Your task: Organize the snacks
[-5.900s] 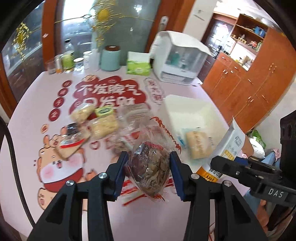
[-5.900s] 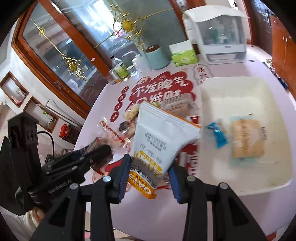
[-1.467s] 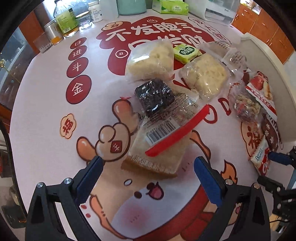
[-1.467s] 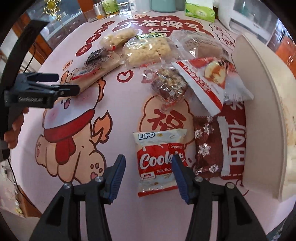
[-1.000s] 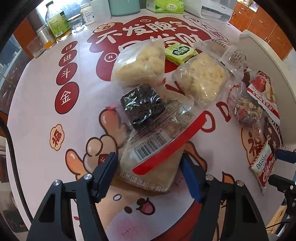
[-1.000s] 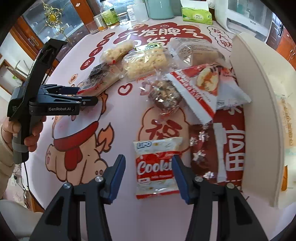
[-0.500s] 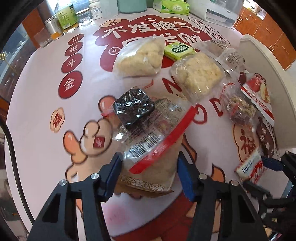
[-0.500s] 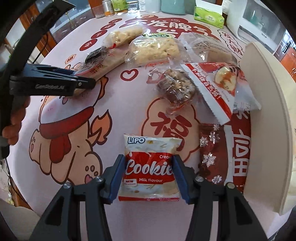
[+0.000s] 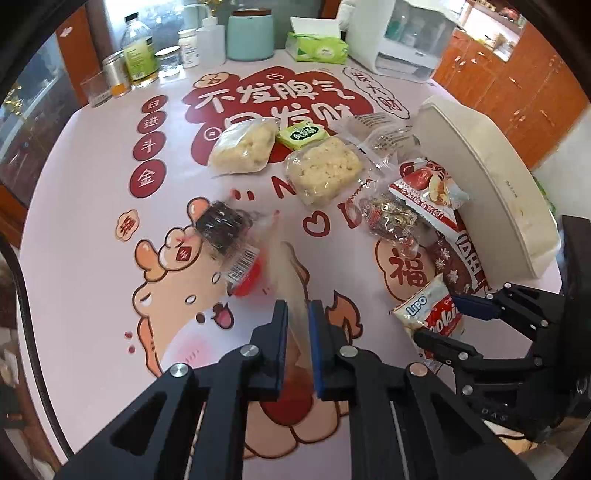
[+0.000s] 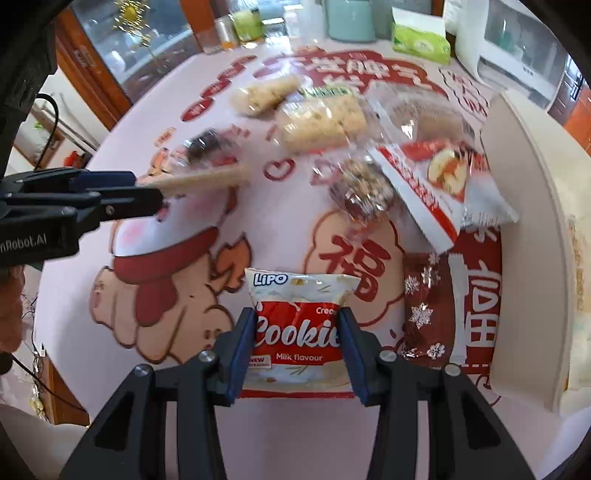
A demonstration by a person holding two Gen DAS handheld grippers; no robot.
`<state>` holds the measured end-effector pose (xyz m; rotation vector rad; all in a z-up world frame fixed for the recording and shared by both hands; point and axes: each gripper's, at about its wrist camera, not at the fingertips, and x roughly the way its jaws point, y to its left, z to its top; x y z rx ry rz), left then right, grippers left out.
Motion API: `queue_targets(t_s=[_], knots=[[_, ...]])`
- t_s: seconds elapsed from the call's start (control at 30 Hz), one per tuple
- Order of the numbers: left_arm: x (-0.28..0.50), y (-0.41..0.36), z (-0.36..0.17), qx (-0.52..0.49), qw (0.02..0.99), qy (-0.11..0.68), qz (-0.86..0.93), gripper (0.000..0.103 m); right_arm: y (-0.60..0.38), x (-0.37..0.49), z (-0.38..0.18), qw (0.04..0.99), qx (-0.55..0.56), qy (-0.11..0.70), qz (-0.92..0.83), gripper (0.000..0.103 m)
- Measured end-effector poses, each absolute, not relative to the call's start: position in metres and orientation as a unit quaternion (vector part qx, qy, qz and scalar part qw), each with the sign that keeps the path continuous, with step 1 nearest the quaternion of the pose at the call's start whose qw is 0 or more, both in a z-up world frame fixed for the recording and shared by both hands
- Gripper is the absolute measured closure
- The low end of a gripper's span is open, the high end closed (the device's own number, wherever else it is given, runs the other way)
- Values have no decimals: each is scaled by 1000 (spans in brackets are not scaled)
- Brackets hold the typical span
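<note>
My left gripper (image 9: 297, 314) is shut on a flat clear bag with a red stripe (image 9: 286, 273), held edge-on above the printed tablecloth. A dark brownie pack (image 9: 221, 221) lies just beside it. In the right wrist view the same bag (image 10: 207, 179) sticks out of the left gripper (image 10: 147, 186). My right gripper (image 10: 297, 328) has its jaws closing on the Lipo cookie pack (image 10: 299, 295). The blue pads squeeze its two sides, and it sits near the table's front edge. The white bin (image 9: 491, 177) stands to the right.
Two rice-crisp packs (image 9: 242, 147) (image 9: 325, 173), a green pack (image 9: 303, 134), a nut cluster (image 9: 391, 218), a red apple bag (image 9: 428, 192) and a dark snowflake pack (image 10: 421, 314) lie before the bin. Bottles, a teal canister (image 9: 249, 35), a tissue box (image 9: 317, 46) and a white appliance (image 9: 402, 40) line the far edge.
The left jaws closed on the striped bag and lifted it onto its edge, leaving the brownie pack beside it. The right jaws narrowed onto the cookie pack.
</note>
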<state>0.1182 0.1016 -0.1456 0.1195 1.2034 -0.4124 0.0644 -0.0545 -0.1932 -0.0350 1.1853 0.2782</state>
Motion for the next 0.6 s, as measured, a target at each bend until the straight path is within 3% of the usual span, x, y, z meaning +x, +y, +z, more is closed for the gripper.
queue_targets(t_s=[0.3,0.37,0.47,0.6], knots=[[98,83,-148,31,799,576,-169,96,-70,48,-161,838,-29,520,164,58],[97,77,-159,24,790,592,-155,72,-79,44,-158,838,-30,518,168,58],[99,71,-175,-11,777,614,-138,46,-92,40,-154,838,-29,517,170,58],[103,61,-189,-37,767,630,-116,40,-106,34,-155,836,-33,520,172,58]])
